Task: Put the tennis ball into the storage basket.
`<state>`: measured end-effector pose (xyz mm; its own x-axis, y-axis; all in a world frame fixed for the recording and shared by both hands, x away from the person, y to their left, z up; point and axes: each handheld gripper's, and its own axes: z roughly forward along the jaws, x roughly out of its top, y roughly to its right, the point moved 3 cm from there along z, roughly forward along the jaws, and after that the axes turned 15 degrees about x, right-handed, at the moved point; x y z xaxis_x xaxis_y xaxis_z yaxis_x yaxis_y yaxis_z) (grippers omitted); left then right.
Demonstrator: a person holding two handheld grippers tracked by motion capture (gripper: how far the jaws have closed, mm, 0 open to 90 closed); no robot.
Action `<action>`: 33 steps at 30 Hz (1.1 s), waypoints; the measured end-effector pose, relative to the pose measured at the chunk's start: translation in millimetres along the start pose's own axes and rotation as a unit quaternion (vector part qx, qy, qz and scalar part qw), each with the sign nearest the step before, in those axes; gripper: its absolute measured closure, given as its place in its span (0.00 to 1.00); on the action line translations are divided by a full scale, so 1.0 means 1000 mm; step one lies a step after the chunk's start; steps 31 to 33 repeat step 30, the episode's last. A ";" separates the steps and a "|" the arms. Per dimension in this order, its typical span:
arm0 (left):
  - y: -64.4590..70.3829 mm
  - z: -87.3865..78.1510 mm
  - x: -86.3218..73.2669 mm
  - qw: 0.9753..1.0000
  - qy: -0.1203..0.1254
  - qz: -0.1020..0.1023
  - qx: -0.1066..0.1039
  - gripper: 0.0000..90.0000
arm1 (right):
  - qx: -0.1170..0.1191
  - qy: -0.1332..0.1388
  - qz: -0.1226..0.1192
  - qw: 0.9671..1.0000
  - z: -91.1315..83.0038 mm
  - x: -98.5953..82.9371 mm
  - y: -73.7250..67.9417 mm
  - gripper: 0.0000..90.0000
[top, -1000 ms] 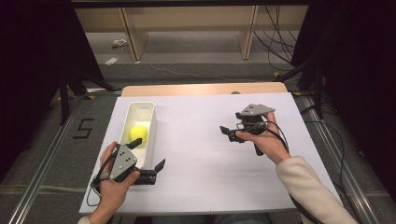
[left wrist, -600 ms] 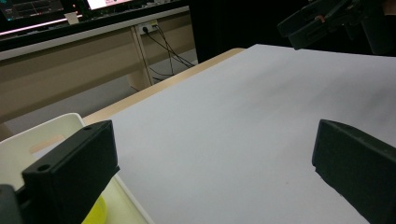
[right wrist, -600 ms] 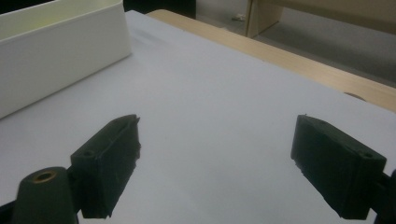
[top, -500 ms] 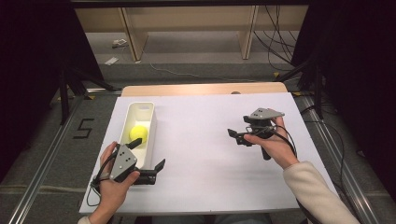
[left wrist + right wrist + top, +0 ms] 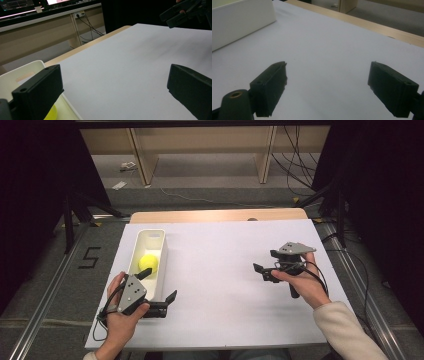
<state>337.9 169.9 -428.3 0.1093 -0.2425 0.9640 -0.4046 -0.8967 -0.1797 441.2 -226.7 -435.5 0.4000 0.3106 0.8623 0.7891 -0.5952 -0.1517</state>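
Note:
A yellow ball (image 5: pixel 148 262) lies inside a white oblong bin (image 5: pixel 161 240) on the left of the white table. My left gripper (image 5: pixel 159 284) is open at the bin's near end, one jaw over the bin and the other over the table beside it, nothing between them. In the left gripper view the ball (image 5: pixel 51 113) is a yellow sliver behind the left jaw of that gripper (image 5: pixel 113 92). My right gripper (image 5: pixel 265 260) is open and empty over bare table at the right. Its own view has the jaws (image 5: pixel 328 87) wide apart and the bin's wall (image 5: pixel 239 20) far off.
The white table top (image 5: pixel 220 310) has a wooden strip (image 5: pixel 215 215) along its far edge. Beyond it stand wooden shelf legs (image 5: pixel 139 160) and loose cables on a grey floor. The right gripper (image 5: pixel 180 12) appears far off in the left gripper view.
My right gripper has drifted right and nearer to the person, away from the table's middle, still open. The left gripper, the bin and the ball have not moved.

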 end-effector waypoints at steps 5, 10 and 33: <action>0.000 0.000 0.000 1.000 0.000 0.001 0.000 0.00 | -0.004 -0.001 0.007 1.000 -0.008 -0.009 0.001 0.18; -0.001 0.000 0.000 1.000 -0.001 -0.001 0.001 0.00 | -0.007 0.001 0.010 1.000 -0.015 -0.015 0.001 0.18; -0.001 0.002 -0.001 1.000 -0.001 -0.003 0.001 0.00 | 0.007 0.013 0.012 1.000 -0.025 -0.028 -0.006 0.18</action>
